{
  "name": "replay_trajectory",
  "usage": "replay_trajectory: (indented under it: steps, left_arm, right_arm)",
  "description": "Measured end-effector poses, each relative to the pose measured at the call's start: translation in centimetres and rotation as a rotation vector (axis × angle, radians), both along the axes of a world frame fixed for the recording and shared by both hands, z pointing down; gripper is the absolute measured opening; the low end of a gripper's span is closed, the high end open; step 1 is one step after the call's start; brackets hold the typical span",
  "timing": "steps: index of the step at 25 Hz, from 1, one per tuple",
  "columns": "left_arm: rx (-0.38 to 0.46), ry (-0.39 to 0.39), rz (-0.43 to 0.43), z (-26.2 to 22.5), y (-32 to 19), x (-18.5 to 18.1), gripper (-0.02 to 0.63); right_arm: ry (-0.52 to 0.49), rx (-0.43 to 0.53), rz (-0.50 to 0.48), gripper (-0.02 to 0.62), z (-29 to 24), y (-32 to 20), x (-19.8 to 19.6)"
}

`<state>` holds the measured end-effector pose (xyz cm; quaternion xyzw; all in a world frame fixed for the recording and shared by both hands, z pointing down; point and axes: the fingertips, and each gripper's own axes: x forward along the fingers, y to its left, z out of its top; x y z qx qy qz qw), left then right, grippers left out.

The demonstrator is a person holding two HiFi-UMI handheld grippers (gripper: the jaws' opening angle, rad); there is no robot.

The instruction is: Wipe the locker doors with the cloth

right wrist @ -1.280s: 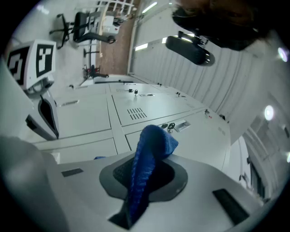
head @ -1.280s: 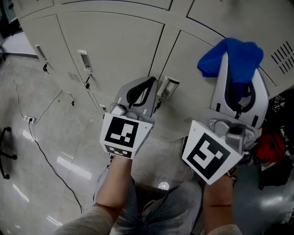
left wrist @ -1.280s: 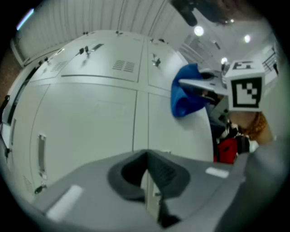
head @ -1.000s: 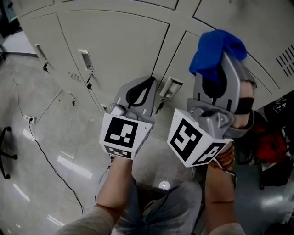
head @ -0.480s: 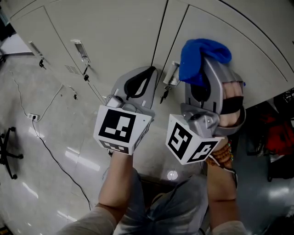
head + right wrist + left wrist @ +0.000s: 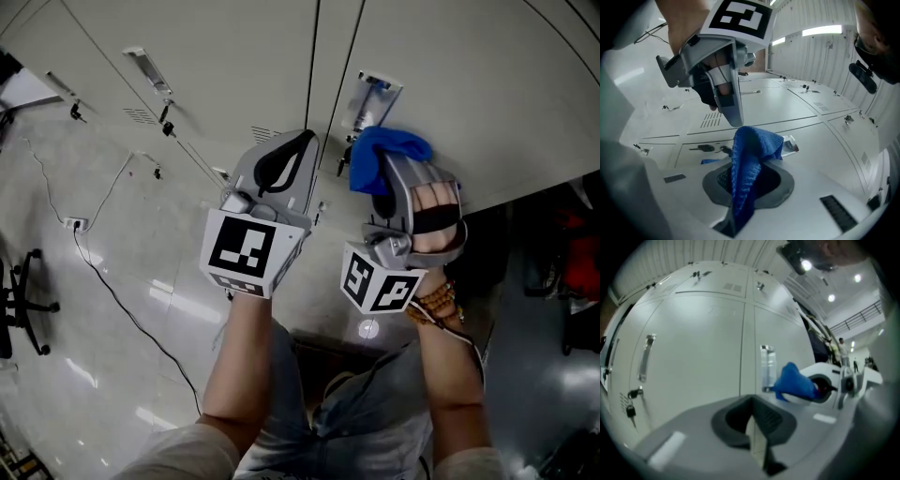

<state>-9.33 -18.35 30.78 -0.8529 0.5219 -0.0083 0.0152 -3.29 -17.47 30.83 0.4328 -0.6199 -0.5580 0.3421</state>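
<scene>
The locker doors fill the upper part of the head view. A dark vertical seam runs down the upper middle between two of them. Just right of that seam is a clear handle plate. The door faces on either side are flat and bare. The glossy floor takes the lower left, with a thin cable trailing across it.

The cloth is bright blue and knitted, bunched into a loose peak. It sits right of centre, just below the handle plate. I cannot tell whether it touches the door.

My right gripper is clamped on the cloth, which rises out of the closed jaws and folds over. My left gripper is beside it at centre, pointing at the seam. Its jaws are pressed together with nothing between them. Both bare forearms come up from the bottom edge, and my right wrist has a bead bracelet.
</scene>
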Motion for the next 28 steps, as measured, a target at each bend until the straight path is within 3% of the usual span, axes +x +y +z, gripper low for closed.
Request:
replay_trajectory:
  steps: [8, 13, 20, 28]
  left_arm:
    - [-0.061, -0.010, 0.018, 5.1, -0.7, 0.4, 0.002]
    - [-0.105, -0.026, 0.011, 7.2, -1.0, 0.4, 0.002]
    - [-0.084, -0.036, 0.011, 4.8, -0.4, 0.7, 0.002]
    - [0.015, -0.034, 0.014, -2.2, 0.6, 2.5, 0.002]
  right_arm:
    - [0.067, -0.151, -0.037, 0.046, 10.5, -0.2, -1.5]
    - [0.124, -0.141, -0.062, 0.046, 13.3, -0.4, -2.3]
    - [0.121, -0.153, -0.004, 0.046, 11.2, 0.1, 2.0]
    - [0.048, -0.060, 0.017, 0.046, -0.4, 0.4, 3.1]
